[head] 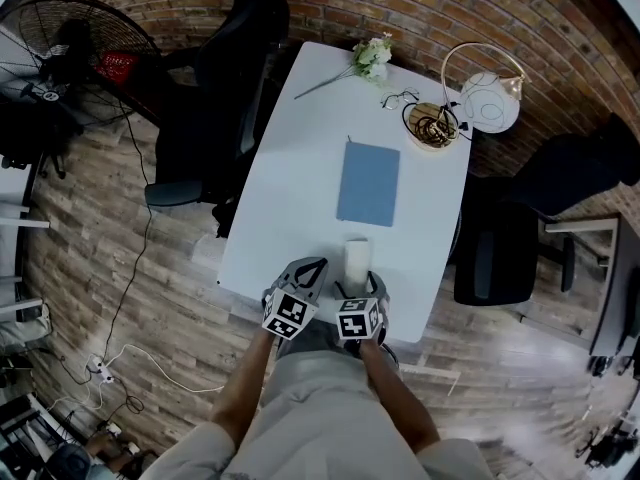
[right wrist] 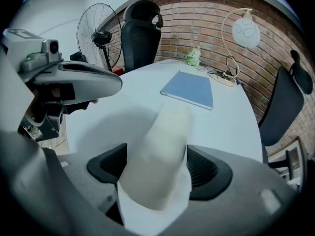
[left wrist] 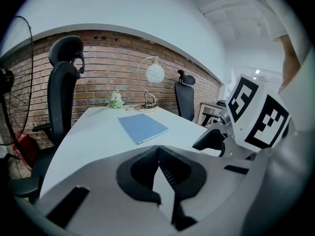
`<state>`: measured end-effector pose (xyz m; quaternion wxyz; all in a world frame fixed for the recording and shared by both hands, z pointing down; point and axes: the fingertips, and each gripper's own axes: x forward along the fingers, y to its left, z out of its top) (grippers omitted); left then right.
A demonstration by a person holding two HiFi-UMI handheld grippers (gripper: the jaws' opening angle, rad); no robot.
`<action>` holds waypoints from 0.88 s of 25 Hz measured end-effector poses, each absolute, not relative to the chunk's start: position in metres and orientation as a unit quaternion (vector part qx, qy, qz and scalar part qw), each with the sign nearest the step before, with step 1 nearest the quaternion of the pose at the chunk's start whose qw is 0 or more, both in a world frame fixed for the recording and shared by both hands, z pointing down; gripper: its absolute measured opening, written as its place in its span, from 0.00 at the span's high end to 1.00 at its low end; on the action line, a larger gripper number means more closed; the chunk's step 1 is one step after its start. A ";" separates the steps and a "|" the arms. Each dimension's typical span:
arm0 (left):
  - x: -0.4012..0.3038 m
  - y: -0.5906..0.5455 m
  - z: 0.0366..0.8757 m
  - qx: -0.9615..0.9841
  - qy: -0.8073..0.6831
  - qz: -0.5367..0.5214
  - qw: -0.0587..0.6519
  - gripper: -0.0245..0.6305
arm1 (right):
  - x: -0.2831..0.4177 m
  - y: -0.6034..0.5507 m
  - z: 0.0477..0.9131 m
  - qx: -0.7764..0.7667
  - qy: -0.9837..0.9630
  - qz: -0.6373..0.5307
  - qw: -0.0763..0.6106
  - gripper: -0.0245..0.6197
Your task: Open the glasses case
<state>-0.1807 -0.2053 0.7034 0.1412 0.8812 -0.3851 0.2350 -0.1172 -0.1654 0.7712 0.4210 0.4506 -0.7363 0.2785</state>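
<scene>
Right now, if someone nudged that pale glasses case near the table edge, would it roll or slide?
The glasses case looks rounded and elongated, so it may roll sideways. Its smooth shell on the smooth white table would likely slide easily. Its shape looks firm, so it is probably stiff.

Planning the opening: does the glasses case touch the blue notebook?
Apart. The head view shows bare table between the glasses case and the blue notebook.
</scene>
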 end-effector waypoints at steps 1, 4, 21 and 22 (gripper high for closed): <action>-0.181 -0.204 0.704 0.881 -0.386 0.235 0.142 0.96 | -0.115 -0.164 0.773 0.452 -0.733 0.283 0.422 0.39; -0.180 -0.203 0.705 0.881 -0.384 0.235 0.144 0.96 | -0.112 -0.162 0.773 0.456 -0.728 0.298 0.416 0.41; -0.142 -0.193 0.741 0.890 -0.315 0.291 0.158 0.96 | -0.103 -0.151 0.768 0.425 -0.750 0.307 0.404 0.42; -0.140 -0.193 0.743 0.889 -0.311 0.295 0.159 0.96 | -0.103 -0.151 0.768 0.423 -0.752 0.306 0.401 0.42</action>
